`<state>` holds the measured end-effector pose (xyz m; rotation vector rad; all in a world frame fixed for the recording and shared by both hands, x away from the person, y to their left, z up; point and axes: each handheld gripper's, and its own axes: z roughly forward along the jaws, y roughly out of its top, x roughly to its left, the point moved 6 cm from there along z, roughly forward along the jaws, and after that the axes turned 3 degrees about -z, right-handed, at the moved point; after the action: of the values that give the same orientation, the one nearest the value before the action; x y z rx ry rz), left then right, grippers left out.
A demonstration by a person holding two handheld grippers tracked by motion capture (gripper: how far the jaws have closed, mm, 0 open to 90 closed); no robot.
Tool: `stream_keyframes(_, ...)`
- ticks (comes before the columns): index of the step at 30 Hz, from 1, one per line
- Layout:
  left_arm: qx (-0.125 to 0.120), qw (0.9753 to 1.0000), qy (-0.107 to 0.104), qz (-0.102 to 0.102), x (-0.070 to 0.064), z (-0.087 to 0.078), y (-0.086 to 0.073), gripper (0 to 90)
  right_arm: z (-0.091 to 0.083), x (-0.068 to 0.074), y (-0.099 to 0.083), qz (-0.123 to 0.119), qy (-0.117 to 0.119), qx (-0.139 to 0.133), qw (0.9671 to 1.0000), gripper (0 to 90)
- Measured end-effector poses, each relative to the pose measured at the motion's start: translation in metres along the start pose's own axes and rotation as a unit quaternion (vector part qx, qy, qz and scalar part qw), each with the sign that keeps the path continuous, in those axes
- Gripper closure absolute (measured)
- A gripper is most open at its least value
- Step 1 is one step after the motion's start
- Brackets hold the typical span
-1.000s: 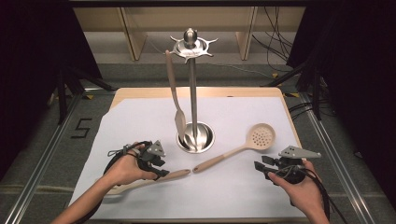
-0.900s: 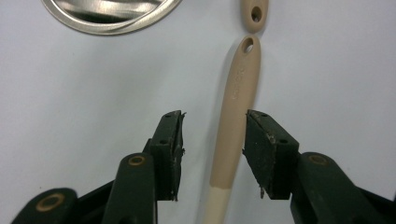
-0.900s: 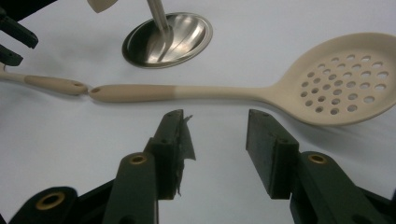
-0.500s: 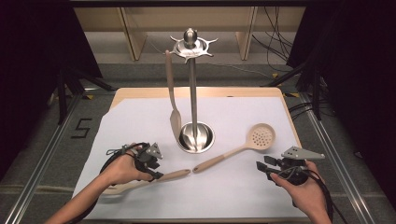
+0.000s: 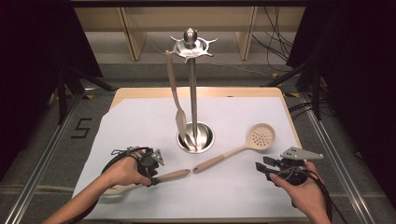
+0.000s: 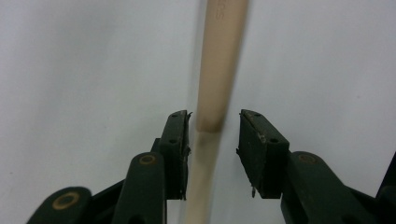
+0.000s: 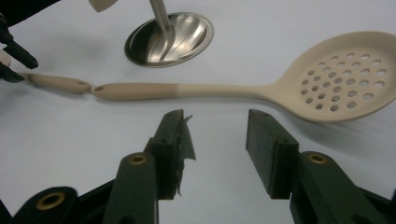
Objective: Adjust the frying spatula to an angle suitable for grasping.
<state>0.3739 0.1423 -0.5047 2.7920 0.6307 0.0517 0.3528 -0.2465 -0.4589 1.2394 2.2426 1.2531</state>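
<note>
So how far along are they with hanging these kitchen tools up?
One spatula already hangs on the metal stand. In hand: the left claw sits open around the handle of a utensil lying on the table, not yet closed. Left: the slotted spoon lies untouched, with the right claw open near it.

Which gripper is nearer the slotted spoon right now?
Right. The right gripper sits open just off the slotted spoon, beside its handle, touching nothing. The left gripper is farther off, jaws open around another utensil's handle.
</note>
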Motion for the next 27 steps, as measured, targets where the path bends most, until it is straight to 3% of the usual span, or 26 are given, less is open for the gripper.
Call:
stream_keyframes(1, -0.006, 0.9999, -0.001, -0.012, -0.002, 0.002, -0.001, 62.5, 0.000, 0.002, 0.000, 0.008, 0.000, 0.002, 1.0000, 57.8)
stream_keyframes(2, 0.007, 1.0000, 0.001, 0.003, 0.000, 0.001, -0.003, 62.8, -0.001, 0.001, 0.000, 0.006, -0.005, 0.006, 1.0000, 57.8)
stream_keyframes(7, 0.021, 0.9998, -0.002, 0.005, 0.001, 0.003, -0.010, 64.0, 0.000, 0.000, 0.000, -0.010, -0.001, 0.005, 0.9999, 57.8)
stream_keyframes(10, 0.028, 0.9996, -0.003, 0.004, 0.001, 0.004, -0.014, 64.4, 0.001, -0.003, 0.001, -0.022, -0.012, 0.000, 0.9997, 57.8)
stream_keyframes(27, 0.061, 0.9981, -0.009, 0.005, 0.006, 0.007, -0.022, 66.3, 0.001, -0.003, 0.001, -0.023, -0.011, -0.001, 0.9997, 57.9)
